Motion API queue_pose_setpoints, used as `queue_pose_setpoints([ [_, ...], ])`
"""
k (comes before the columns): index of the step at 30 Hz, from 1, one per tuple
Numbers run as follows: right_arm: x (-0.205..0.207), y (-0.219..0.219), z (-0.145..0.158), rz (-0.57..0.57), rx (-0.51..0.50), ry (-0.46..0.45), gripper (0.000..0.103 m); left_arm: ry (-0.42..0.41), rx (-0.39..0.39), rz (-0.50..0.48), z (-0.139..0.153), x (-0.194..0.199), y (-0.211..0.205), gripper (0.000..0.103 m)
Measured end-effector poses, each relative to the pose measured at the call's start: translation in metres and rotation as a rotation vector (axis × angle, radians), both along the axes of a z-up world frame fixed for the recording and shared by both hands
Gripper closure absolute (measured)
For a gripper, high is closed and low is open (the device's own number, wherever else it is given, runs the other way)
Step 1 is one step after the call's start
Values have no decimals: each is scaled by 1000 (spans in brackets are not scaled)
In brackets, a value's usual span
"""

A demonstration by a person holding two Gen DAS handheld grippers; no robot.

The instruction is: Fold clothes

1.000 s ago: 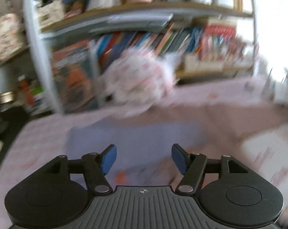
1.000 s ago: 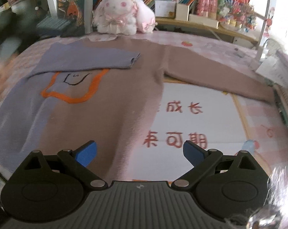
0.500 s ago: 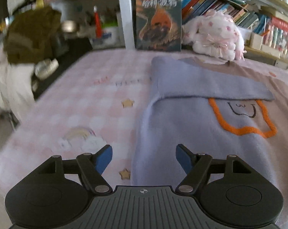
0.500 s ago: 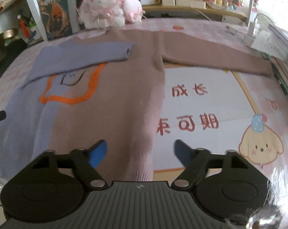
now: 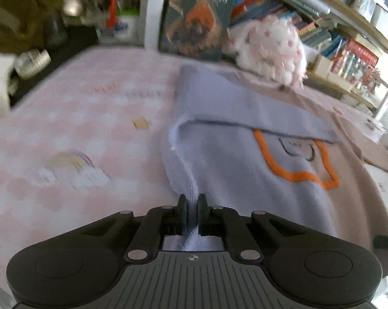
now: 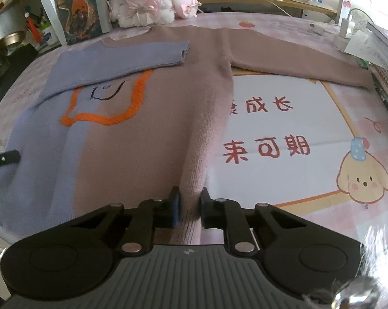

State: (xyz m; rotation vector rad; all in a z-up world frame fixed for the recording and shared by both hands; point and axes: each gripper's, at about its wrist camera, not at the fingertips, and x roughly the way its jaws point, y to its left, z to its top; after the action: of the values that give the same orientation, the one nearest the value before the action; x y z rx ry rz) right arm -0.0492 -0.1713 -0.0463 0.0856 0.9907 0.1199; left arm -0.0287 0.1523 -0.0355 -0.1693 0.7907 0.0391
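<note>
Left tool [image 5: 192, 206] pinched tight on the purple corner of the sweater [image 6: 147, 118] hem, a little ridge of knit squeezed up between its pads, jaws just now closed on it; right tool [image 6: 189, 202] pinched tight on the brown corner of the same hem, jaws also just closed, cloth bunched between them; both tools at the near edge, one at each bottom corner, about equally near to the cloth.

Lying flat on the pink worktop [image 5: 73, 128], running long-ways straight away from both tools, hem close and neck far; orange outline [image 6: 104, 114] and small face drawn on the middle of the front; purple sleeve [image 6: 116, 64] already folded across the chest; brown sleeve [image 6: 297, 64] stretched out to the right side, not folded in yet.

Likely next: lifting the hem and carrying it forward toward the neck, both corners kept level so the fold lands straight; brown sleeve perhaps left sticking out.

Far end: neck just beside the plush bunny [image 6: 147, 0], bookshelf [image 5: 284, 18] behind.
</note>
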Motion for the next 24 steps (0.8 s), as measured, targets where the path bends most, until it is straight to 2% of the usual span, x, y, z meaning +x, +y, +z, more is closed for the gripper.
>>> queue_pose_setpoints([
  [3, 3, 6, 0, 19, -6, -14, 91, 5, -4, 24, 2, 6, 9, 97],
  [6, 8, 17, -1, 54, -12, -30, 91, 15, 26, 42, 1, 14, 15, 97],
  [11, 13, 29, -1, 106, -11, -38, 91, 29, 17, 60, -1, 20, 25, 97],
  [24, 10, 32, -1, 106, -15, -26, 91, 44, 0, 44, -6, 18, 32, 95],
])
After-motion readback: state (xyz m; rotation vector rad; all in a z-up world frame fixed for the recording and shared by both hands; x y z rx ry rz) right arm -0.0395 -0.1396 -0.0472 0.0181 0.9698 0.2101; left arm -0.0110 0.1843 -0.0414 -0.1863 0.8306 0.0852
